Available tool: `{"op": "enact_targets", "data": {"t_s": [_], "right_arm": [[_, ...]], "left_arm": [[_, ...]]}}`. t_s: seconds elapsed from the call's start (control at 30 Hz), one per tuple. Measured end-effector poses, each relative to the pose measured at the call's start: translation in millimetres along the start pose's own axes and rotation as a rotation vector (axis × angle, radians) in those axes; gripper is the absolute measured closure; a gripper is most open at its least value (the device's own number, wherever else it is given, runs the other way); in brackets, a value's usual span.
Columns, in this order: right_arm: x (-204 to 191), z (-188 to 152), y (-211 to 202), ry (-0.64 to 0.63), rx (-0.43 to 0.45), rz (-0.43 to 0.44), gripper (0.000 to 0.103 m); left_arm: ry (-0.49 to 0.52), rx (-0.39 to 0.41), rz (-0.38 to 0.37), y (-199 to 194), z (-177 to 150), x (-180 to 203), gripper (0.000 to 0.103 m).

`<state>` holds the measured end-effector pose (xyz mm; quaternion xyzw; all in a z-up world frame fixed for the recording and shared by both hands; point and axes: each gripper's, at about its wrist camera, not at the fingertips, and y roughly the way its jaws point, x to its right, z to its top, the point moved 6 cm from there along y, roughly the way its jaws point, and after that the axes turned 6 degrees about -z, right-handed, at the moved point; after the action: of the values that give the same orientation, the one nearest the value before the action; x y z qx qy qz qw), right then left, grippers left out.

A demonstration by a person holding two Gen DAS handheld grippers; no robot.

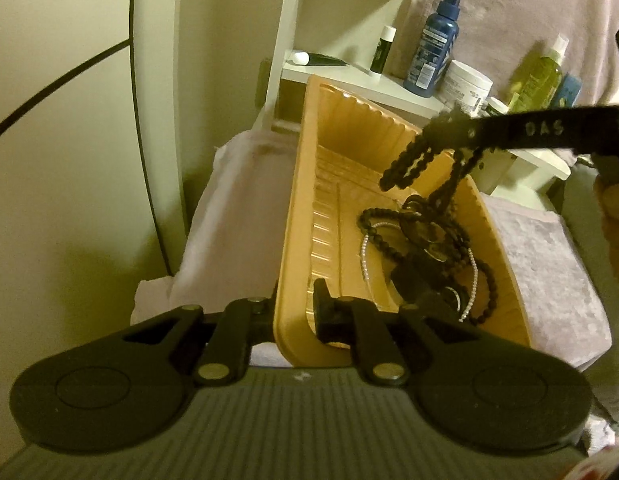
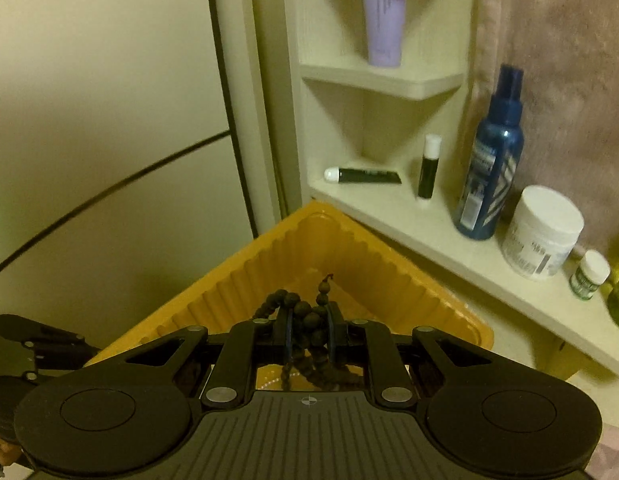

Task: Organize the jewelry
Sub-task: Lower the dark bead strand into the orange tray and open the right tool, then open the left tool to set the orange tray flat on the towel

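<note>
Left gripper (image 1: 295, 312), low in its own view: fingers closed on the near wall of the tray (image 1: 293, 216), one outside and one inside. Right gripper (image 2: 308, 330): fingers closed on a strand of dark beads (image 2: 305, 320), which hangs below them. In the left view it reaches in from the right edge, above the tray, beads dangling from its tip

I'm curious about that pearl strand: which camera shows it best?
The left wrist view: the pearl strand lies in the orange tray among black beads. In the right wrist view, the right gripper hides nearly all of it.
</note>
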<state>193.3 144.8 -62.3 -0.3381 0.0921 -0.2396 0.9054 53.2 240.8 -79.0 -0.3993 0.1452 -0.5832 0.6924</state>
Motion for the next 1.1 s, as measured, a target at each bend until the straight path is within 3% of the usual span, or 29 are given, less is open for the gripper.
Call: {"op": "enact_targets", "data": {"t_s": [0.03,0.1,0.77,0.8,0.87,0.9,0.93,1.1], "right_arm": [[-1,-2,2,-0.001,-0.004,0.000,0.087],[-1,-3,6,-0.005,-0.008,0.001,0.087],[2,-12,25,0.044,-0.052,0.020,0.085],[2,-13,26,0.046,-0.053,0.020,0.082],[3,-16,27,0.057,-0.052,0.016,0.065],[4,-16,27,0.066,-0.048,0.017,0.052],[5,-17,26,0.073,-0.042,0.019,0.048],[14,-21,9,0.127,-0.012,-0.001,0.045]], "left_arm": [[-0.004,0.001,0.009,0,0,-2,0.080],[0.000,0.018,0.039,-4,1,-7,0.071],[-0.001,0.054,0.089,-21,6,-25,0.069],[-0.002,0.053,0.088,-21,6,-25,0.068],[0.003,0.050,0.093,-20,6,-25,0.065],[0.006,0.051,0.094,-20,6,-25,0.065],[0.007,0.050,0.093,-20,6,-26,0.064],[0.024,0.059,0.106,-23,8,-25,0.049]]}}
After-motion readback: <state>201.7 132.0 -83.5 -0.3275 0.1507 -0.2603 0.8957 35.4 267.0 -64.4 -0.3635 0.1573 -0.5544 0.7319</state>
